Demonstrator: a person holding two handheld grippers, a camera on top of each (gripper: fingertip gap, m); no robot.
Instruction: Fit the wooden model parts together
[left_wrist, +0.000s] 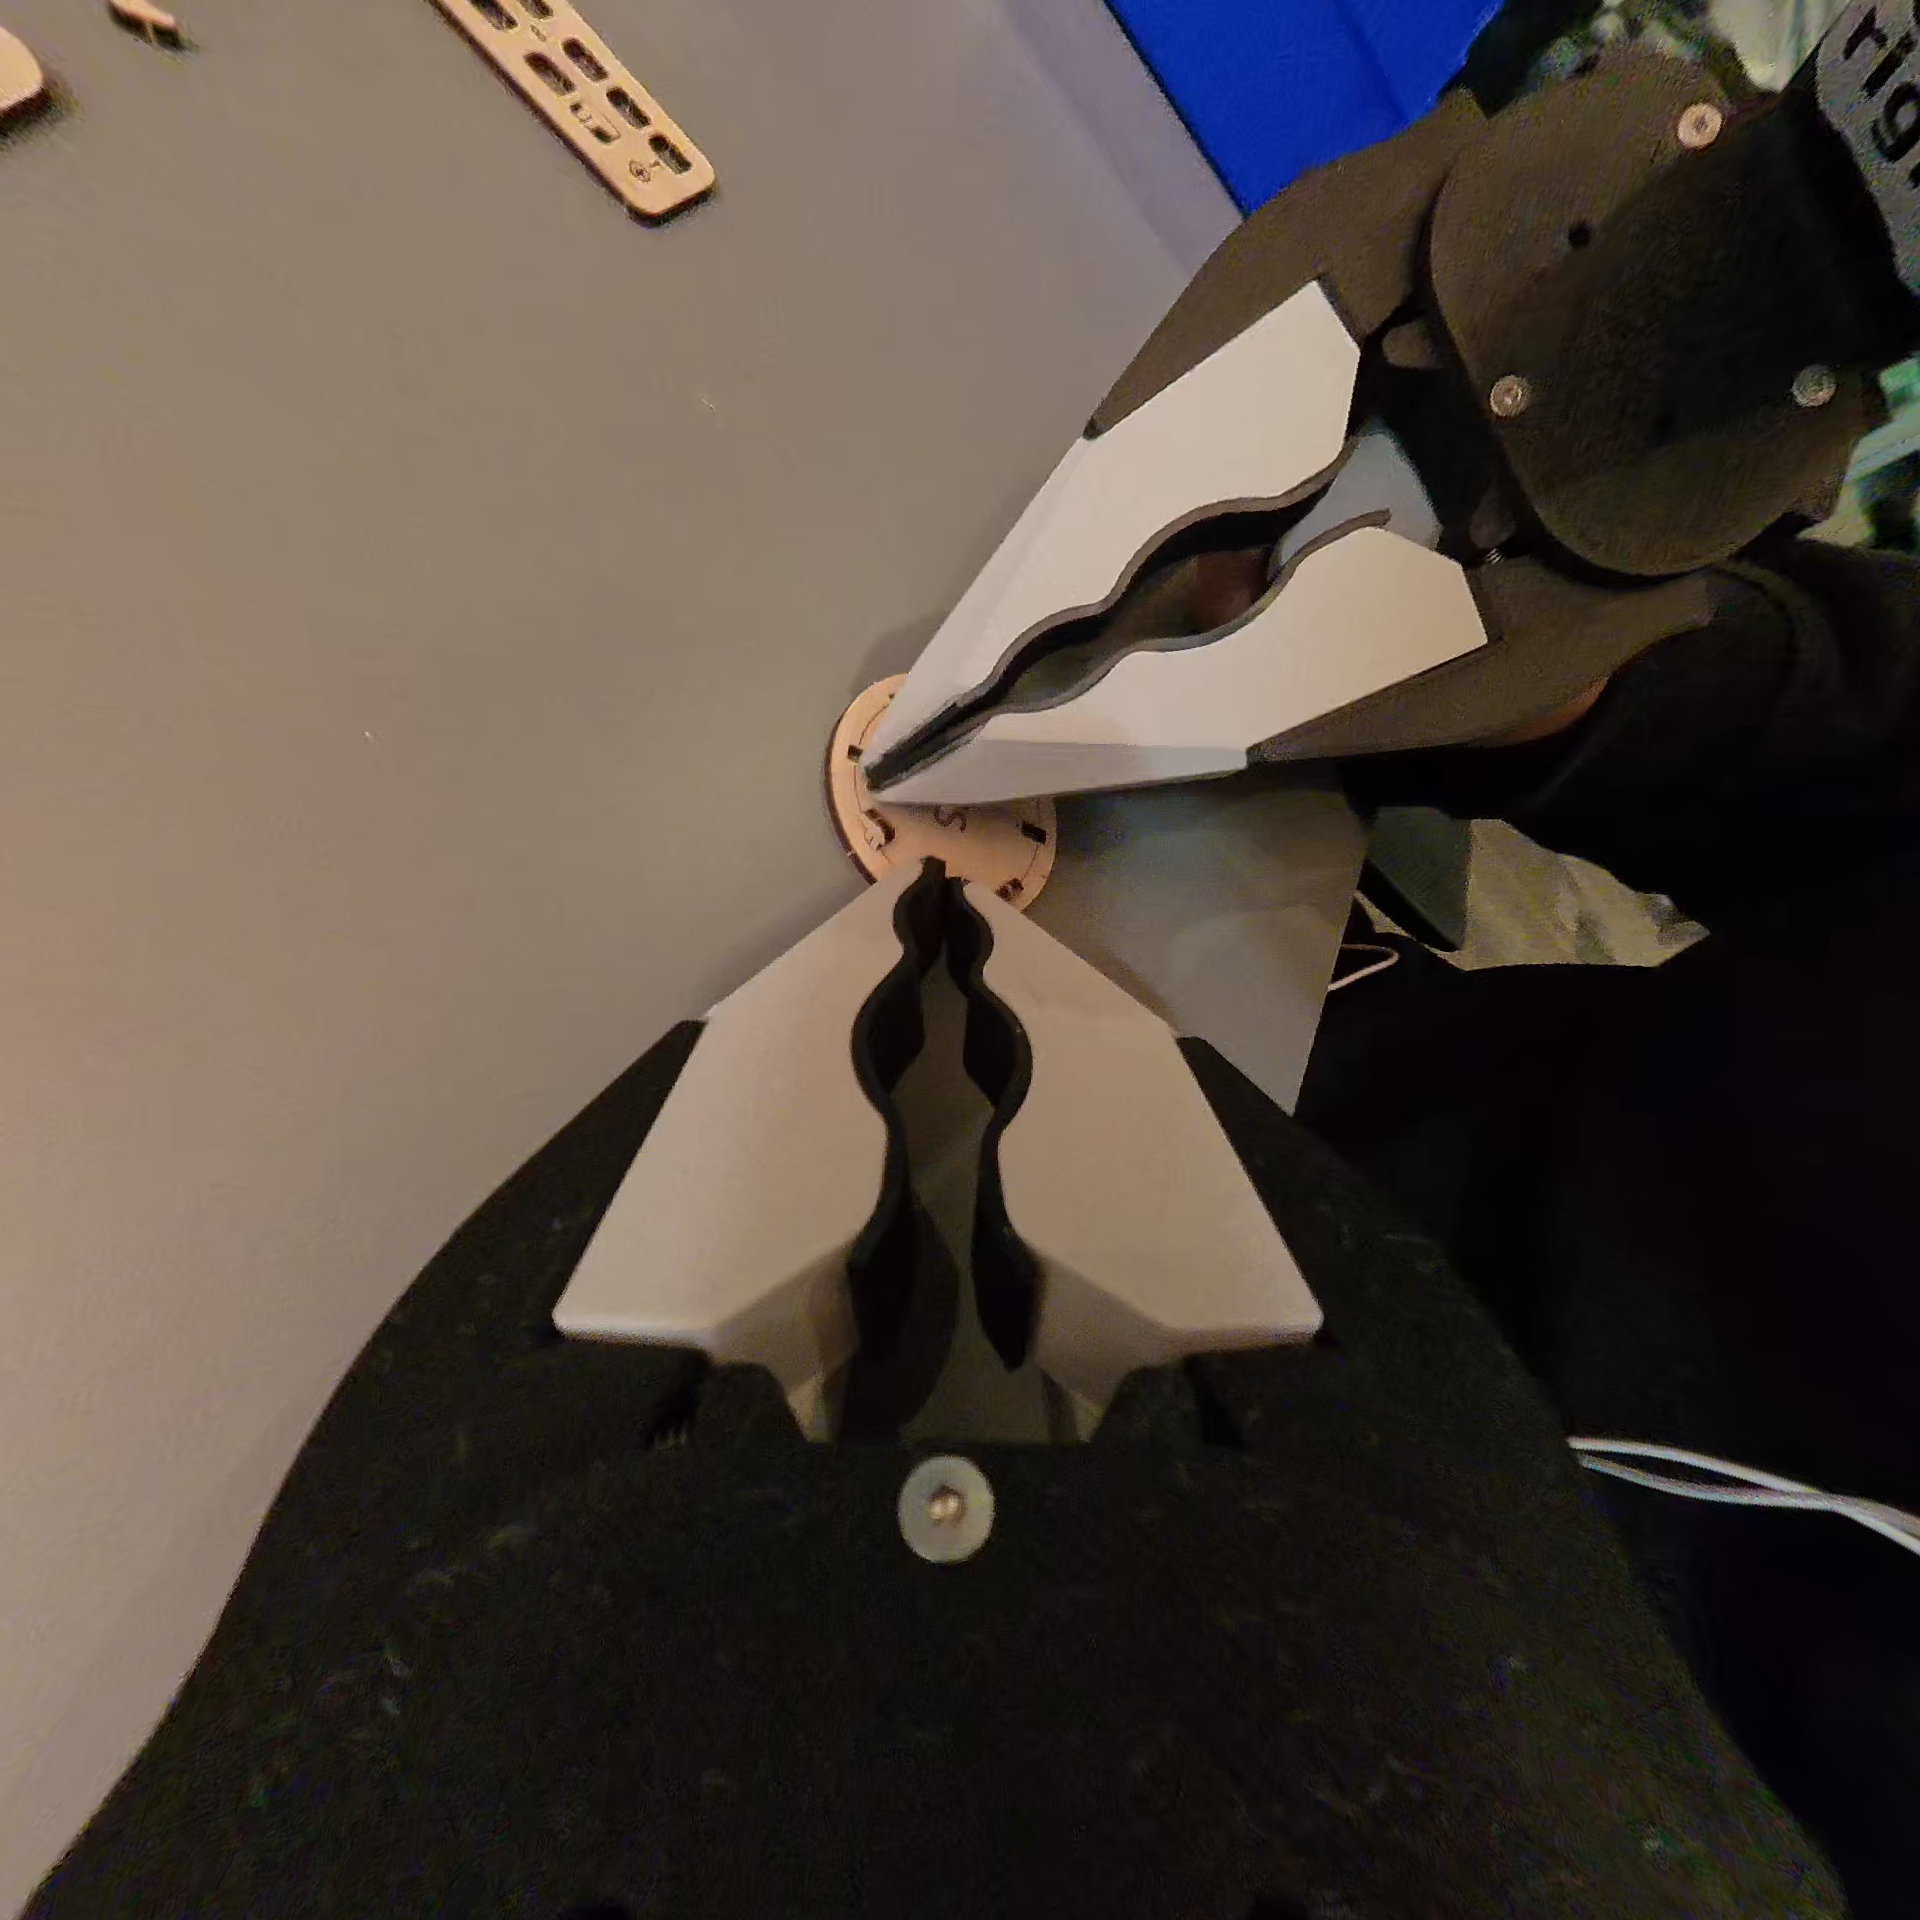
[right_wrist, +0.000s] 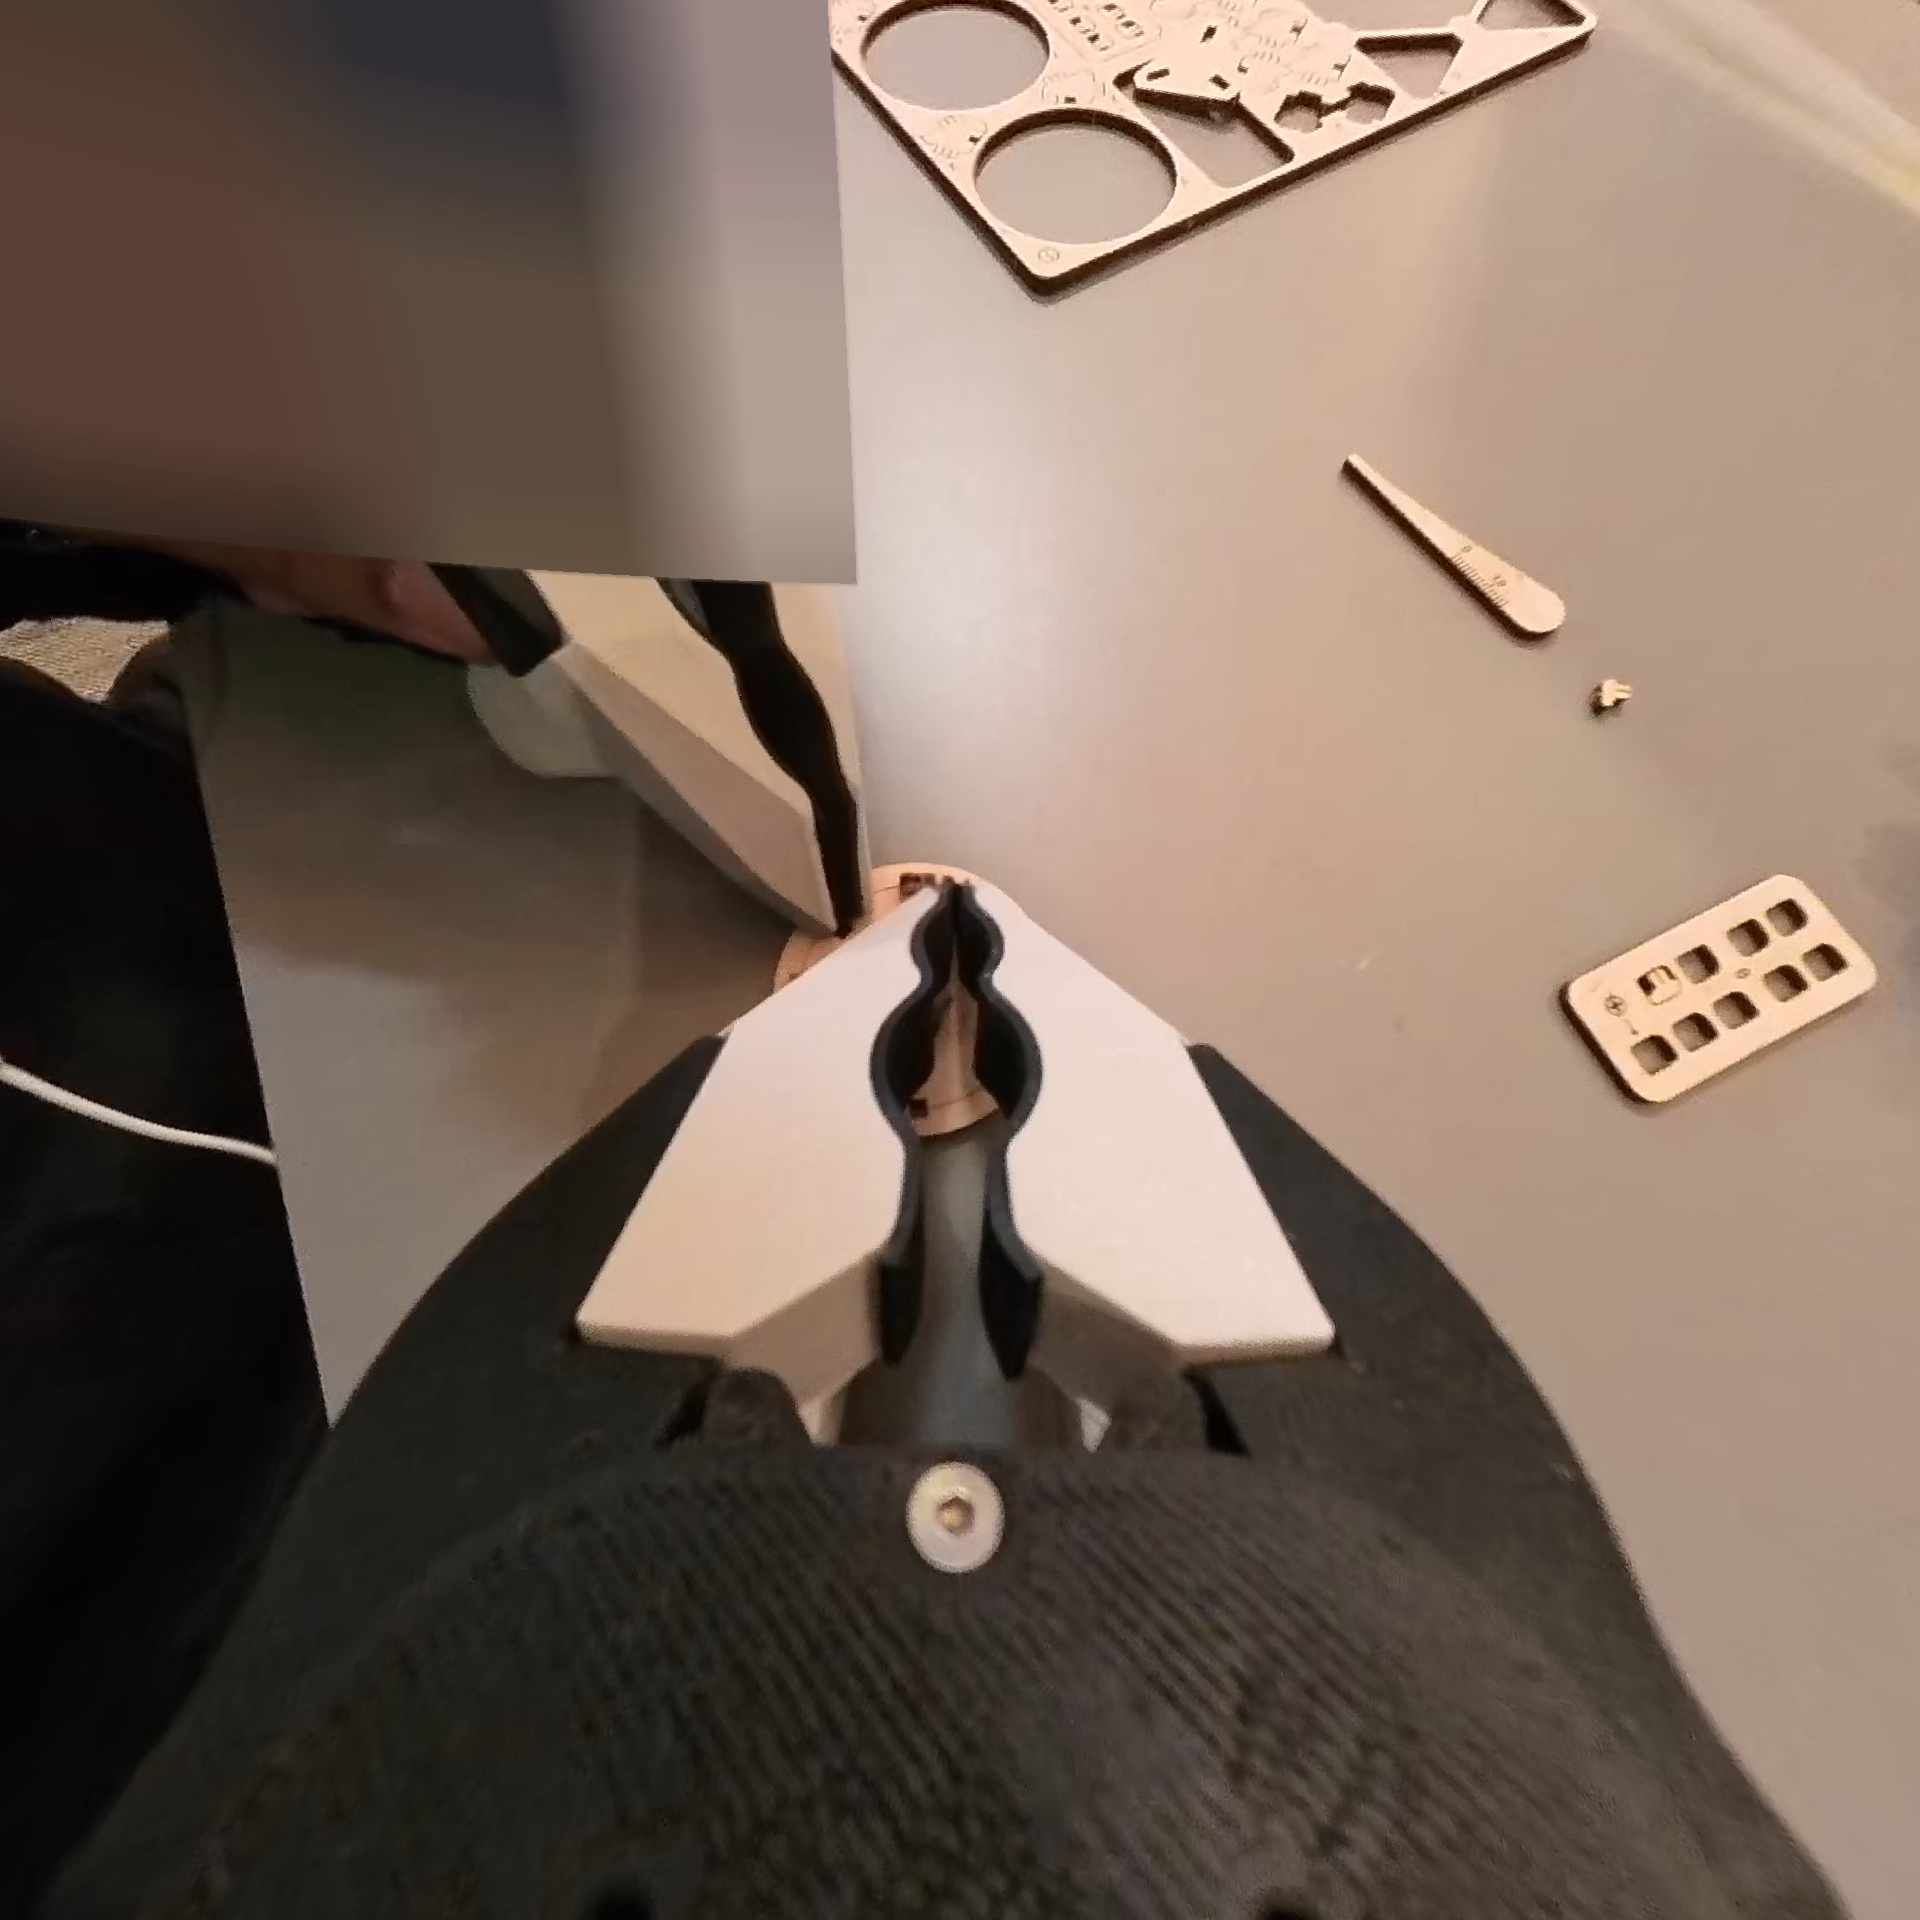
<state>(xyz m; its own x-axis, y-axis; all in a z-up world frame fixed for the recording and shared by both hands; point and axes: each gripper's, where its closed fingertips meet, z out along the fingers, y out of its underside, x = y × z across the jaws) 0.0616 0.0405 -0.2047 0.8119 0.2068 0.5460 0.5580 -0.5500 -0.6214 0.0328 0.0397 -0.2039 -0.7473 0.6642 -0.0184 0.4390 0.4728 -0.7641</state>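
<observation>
Both tools closed, tips meeting over wooden disc.

I see a disc lying on the desk, both tongs' tips over it. Ahead of my right tongs lie a stick, a slotted plate and a cut-out sheet.

Dim warm light, soft shadows, slight blur, wide-angle edge distortion

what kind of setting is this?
Likely a hobby or lab workbench: plain grey tabletop, laser-cut wooden sheet with punched-out holes, loose wooden parts such as a slotted plate and round disc.
</observation>
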